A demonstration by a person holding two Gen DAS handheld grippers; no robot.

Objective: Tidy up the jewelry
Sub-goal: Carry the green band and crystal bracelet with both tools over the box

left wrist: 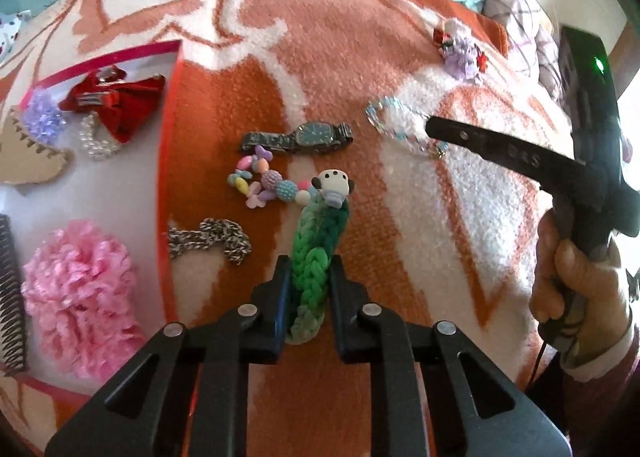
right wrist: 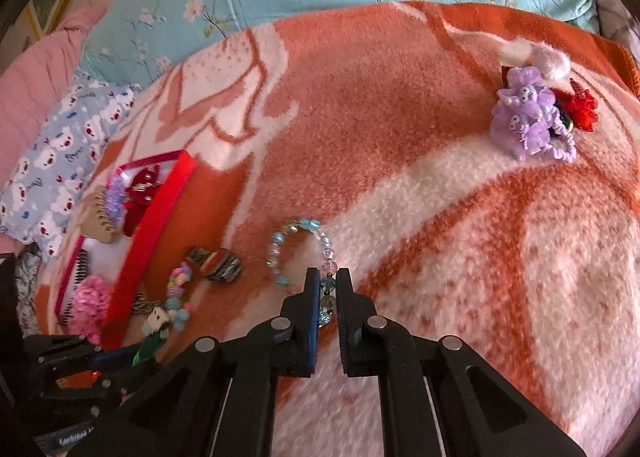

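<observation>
A green braided bracelet [left wrist: 316, 233] with a white figure charm [left wrist: 335, 185] lies on the orange and white blanket [left wrist: 352, 57]. My left gripper [left wrist: 311, 265] is shut on its near half, a finger pressing each side. To the right lies a clear blue bead bracelet [left wrist: 380, 117]. In the right wrist view my right gripper [right wrist: 328, 277] is shut on that bead bracelet [right wrist: 280, 253], with a few beads pinched between the fingers. The right gripper [left wrist: 432, 127] also shows in the left wrist view, held by a person's hand [left wrist: 568, 277].
A red-rimmed tray [left wrist: 170, 137] at the left holds a red bow [left wrist: 120, 105], pearls, a pink pompom [left wrist: 80, 297] and a comb. Between tray and bracelets lie a wristwatch [left wrist: 312, 135], a pastel bead bracelet [left wrist: 260, 181] and a twisted chain [left wrist: 216, 237]. Purple hair ties [right wrist: 528, 117] sit far right.
</observation>
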